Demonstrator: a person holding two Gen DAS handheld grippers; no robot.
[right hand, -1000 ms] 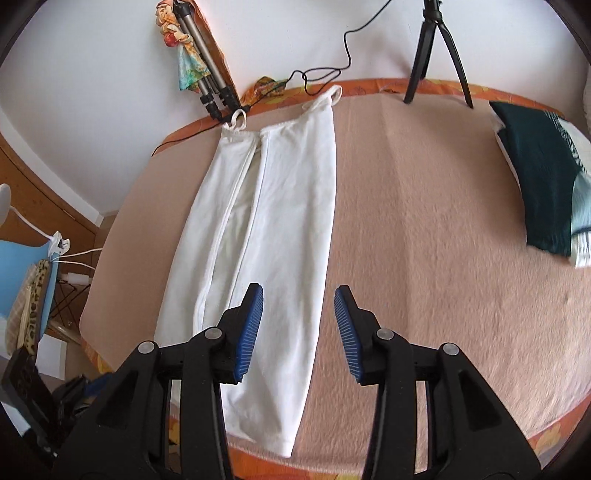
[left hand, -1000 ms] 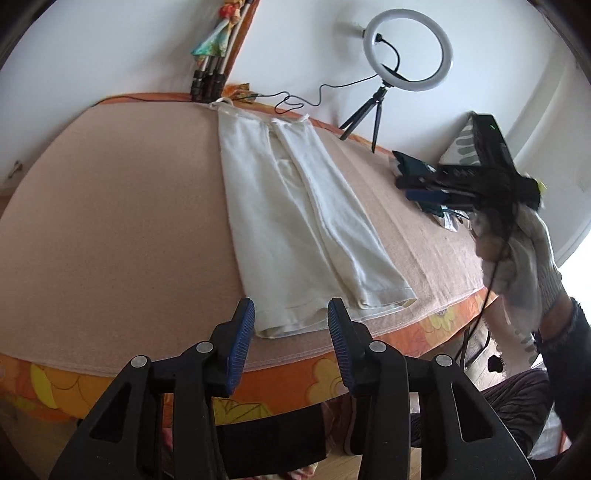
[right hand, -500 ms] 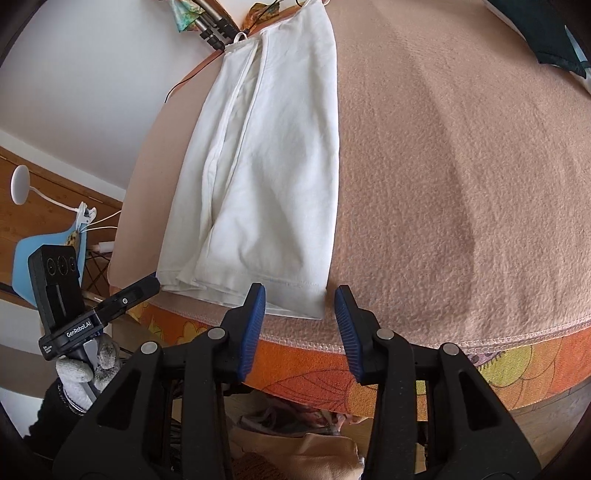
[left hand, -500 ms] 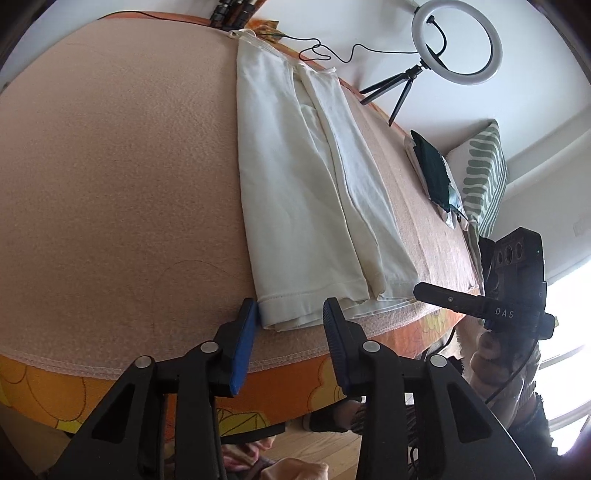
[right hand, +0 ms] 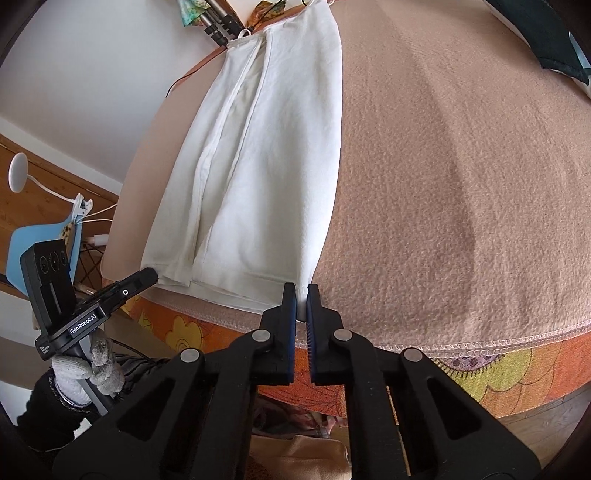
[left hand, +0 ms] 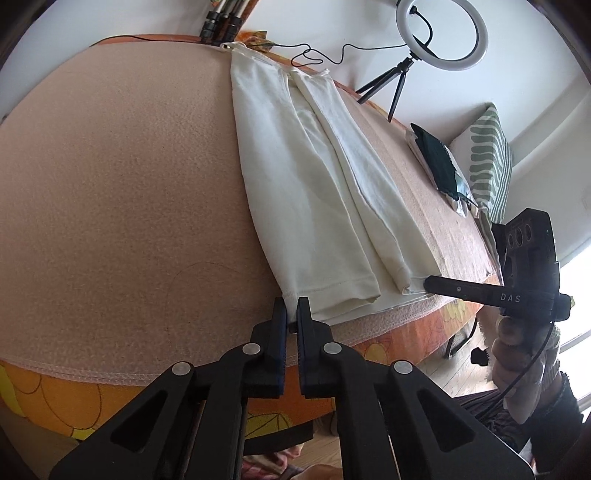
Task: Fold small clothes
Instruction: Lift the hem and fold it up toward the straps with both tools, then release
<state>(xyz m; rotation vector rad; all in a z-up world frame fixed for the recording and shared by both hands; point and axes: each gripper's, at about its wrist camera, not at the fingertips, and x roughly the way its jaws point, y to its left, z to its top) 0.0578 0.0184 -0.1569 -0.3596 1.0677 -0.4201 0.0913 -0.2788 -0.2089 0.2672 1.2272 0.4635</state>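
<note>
While a tan blanket point(left hand: 110, 192) covers the wide bed from near edge to far wall, a white garment point(left hand: 314, 192) lies lengthwise on it, folded into a long narrow strip with its straps at the far end and its hem at the near edge. Below the blanket's stitched border an orange flowered bedcover point(right hand: 517, 373) shows along the near side. At the far right of the bed in the left wrist view sit a green striped pillow point(left hand: 489, 155) and a dark green folded cloth point(left hand: 439, 162), with a ring light point(left hand: 441, 35) on a small tripod standing far behind them. A blue chair point(right hand: 40, 236) is off the bed's left side in the right wrist view.

The left gripper point(left hand: 291, 312) is clenched on the near left corner of the garment's hem, white cloth pinched between its blue pads. The right gripper point(right hand: 301, 299) is likewise clenched on the near right corner of the hem, a thin fold of cloth caught between its jaws. Each gripper is held by a gloved hand point(right hand: 88, 373).
</note>
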